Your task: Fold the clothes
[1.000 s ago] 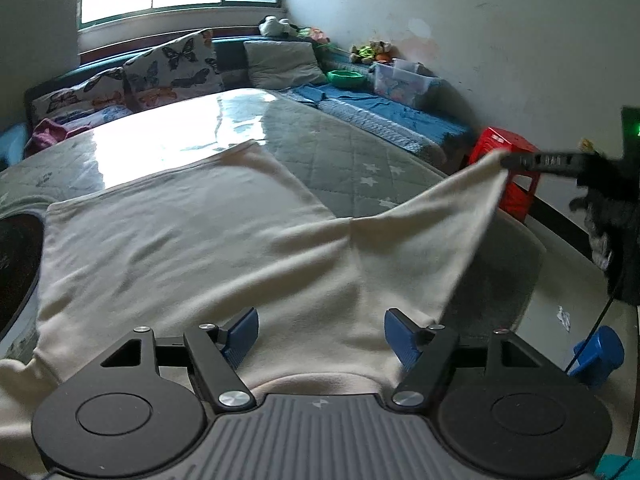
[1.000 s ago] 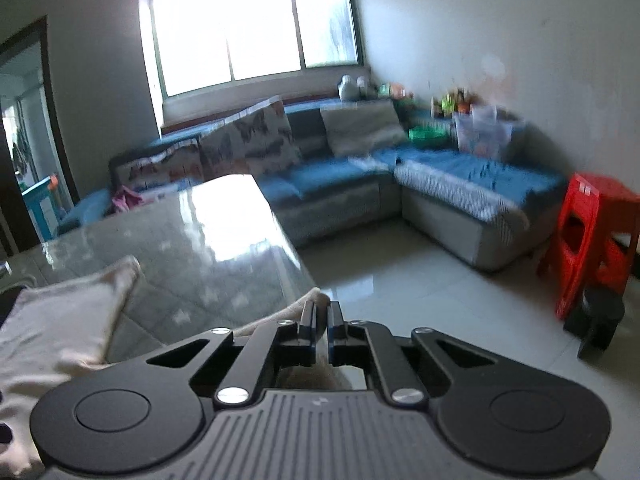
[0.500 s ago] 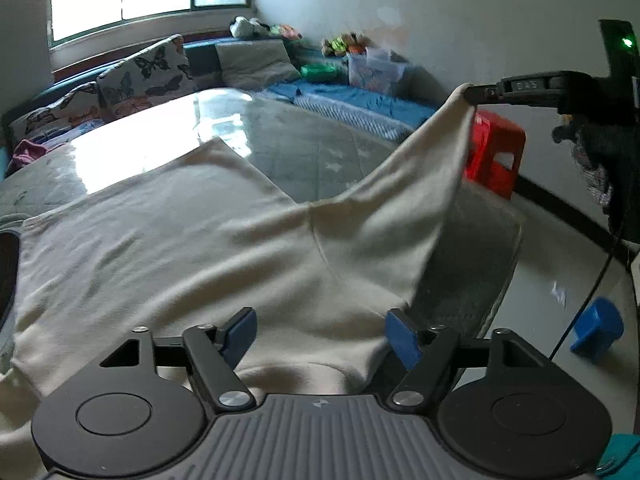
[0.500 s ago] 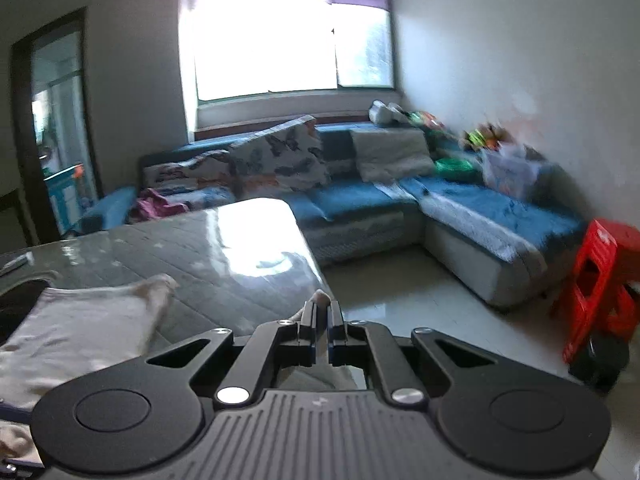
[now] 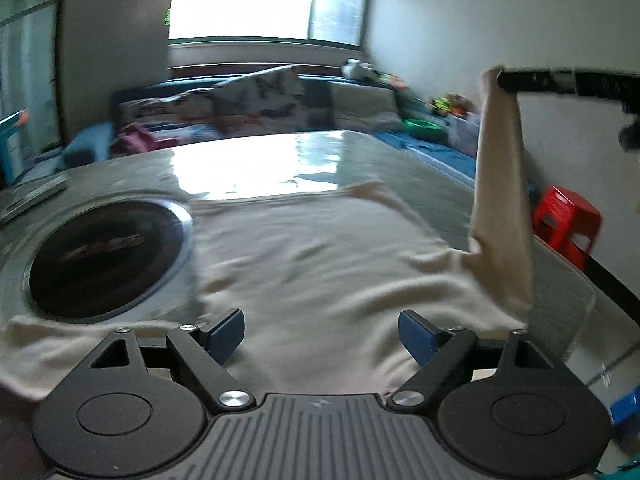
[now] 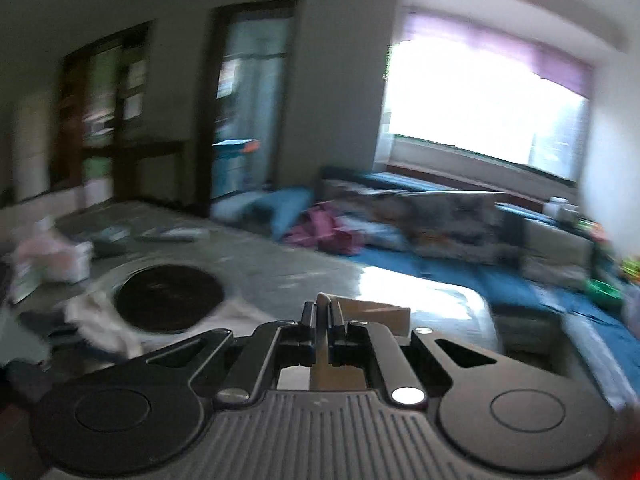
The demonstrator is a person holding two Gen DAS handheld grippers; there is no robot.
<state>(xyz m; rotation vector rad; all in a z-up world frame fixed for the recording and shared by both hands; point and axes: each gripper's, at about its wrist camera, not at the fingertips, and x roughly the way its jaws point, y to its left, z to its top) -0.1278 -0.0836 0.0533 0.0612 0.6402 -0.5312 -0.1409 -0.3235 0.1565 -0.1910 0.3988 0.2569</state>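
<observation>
- The cream garment (image 5: 320, 264) lies spread flat over most of the grey quilted table (image 5: 420, 176), its near hem reaching the table's front edge under the left claw.
- One corner of it is lifted off the surface at the right — a tall strip of cloth hanging from the right gripper (image 5: 500, 78), which shows in the left wrist view as a dark bar coming in from the right edge.
- In the right wrist view that same right gripper (image 6: 322, 314) has its jaws pressed together on a thin fold of the cream fabric, which pokes up just past the tips.
- The left gripper (image 5: 322, 330) hovers low above the garment's near part with its blue-tipped fingers (image 5: 228, 330) spread wide, nothing between them.
- A round black inset with a metal rim (image 5: 108, 260) sits in the table, to the left of the garment; the cloth's left edge touches its rim.
- Beyond the table runs a blue sofa with patterned cushions (image 5: 256, 92) under a bright window (image 5: 260, 0).
- A red plastic stool (image 5: 568, 222) stands on the floor at the right, near the wall — both views are blurred.
</observation>
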